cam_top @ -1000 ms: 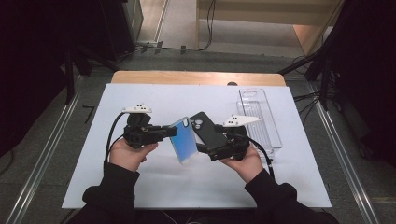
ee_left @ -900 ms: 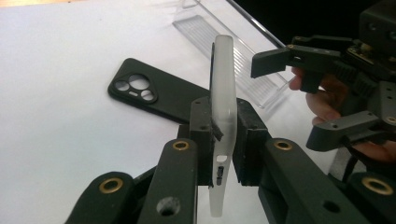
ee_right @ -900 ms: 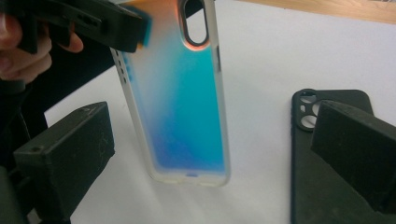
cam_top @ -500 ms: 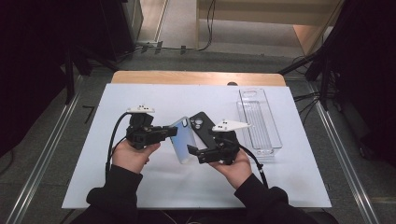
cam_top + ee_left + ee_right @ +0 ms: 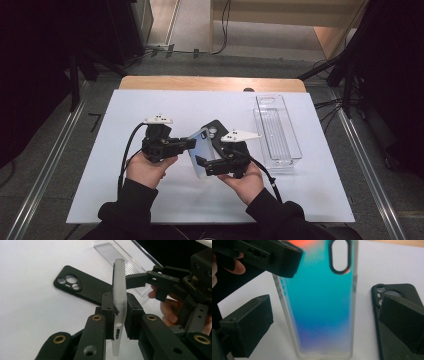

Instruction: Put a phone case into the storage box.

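Phone case [image 5: 119, 302] clenched edge-on in left gripper [image 5: 119, 315]; right gripper view shows its blue-teal back between the released right gripper [image 5: 324, 322] pads.

This looks like a lab or recording studio set up for filming tabletop handling. A wooden table [image 5: 210, 83] carries a plain white sheet [image 5: 150, 107] as a clean backdrop. Black curtains [image 5: 35, 75] darken both sides, and the black legs of stands [image 5: 327, 70] rest on the grey carpeted floor [image 5: 45, 165]. Black cables [image 5: 222, 30] trail across the floor behind the table, and metal rails [image 5: 367, 170] run along the floor on either side.
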Demonstrator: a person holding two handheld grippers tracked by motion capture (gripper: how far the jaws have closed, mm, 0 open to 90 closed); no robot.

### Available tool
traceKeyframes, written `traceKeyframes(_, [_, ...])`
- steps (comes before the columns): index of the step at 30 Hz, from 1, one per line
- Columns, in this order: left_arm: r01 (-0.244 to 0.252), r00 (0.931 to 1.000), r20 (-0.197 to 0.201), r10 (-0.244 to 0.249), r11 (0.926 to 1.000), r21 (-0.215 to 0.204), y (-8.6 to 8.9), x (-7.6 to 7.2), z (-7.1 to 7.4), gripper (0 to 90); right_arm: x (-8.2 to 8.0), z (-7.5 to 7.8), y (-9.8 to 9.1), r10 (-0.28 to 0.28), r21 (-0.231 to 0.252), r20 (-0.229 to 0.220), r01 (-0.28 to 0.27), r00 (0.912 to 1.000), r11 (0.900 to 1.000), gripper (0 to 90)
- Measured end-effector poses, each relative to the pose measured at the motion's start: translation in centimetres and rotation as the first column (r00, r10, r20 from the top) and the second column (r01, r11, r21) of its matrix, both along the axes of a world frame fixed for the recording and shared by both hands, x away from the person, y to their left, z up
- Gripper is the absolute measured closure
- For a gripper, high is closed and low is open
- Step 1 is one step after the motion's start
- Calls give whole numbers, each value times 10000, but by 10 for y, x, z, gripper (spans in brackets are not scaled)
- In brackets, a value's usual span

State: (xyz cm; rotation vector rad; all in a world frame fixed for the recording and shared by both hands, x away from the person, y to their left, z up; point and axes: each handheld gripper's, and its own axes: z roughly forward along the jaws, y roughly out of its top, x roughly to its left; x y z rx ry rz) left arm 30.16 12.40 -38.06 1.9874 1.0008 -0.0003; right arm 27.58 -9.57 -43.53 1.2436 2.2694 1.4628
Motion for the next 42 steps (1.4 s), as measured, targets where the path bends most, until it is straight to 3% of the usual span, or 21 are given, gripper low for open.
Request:
traceKeyframes(16, [311,9995,7,-311,9995,70,-18,-6,-4,810,1,-3,6,-179,-232,21,180,9998,9996,39])
traceKeyframes(19, [316,9995,34,-316,9995,42,-19,-6,-4,810,2,-3,6,-182,-222,10,182,9998,9996,48])
traceKeyframes(20, [294,9996,57,-294,9996,15,-20,-7,-4,809,2,-3,6,-201,-266,28,202,9998,9994,123])
traceKeyframes(31, [409,9991,75,-409,9992,12,-19,-7,-4,807,3,-3,5,-39,-250,-90,37,10000,9997,142])
traceKeyframes(37, [352,9994,51,-350,9983,-474,-15,-5,-1,694,5,-1,2,64,-158,-217,-67,9997,9999,145])
traceKeyframes(42, [305,9995,71,-302,9980,-545,-10,-4,4,585,7,-2,-1,-23,-264,-301,15,9995,9996,145])
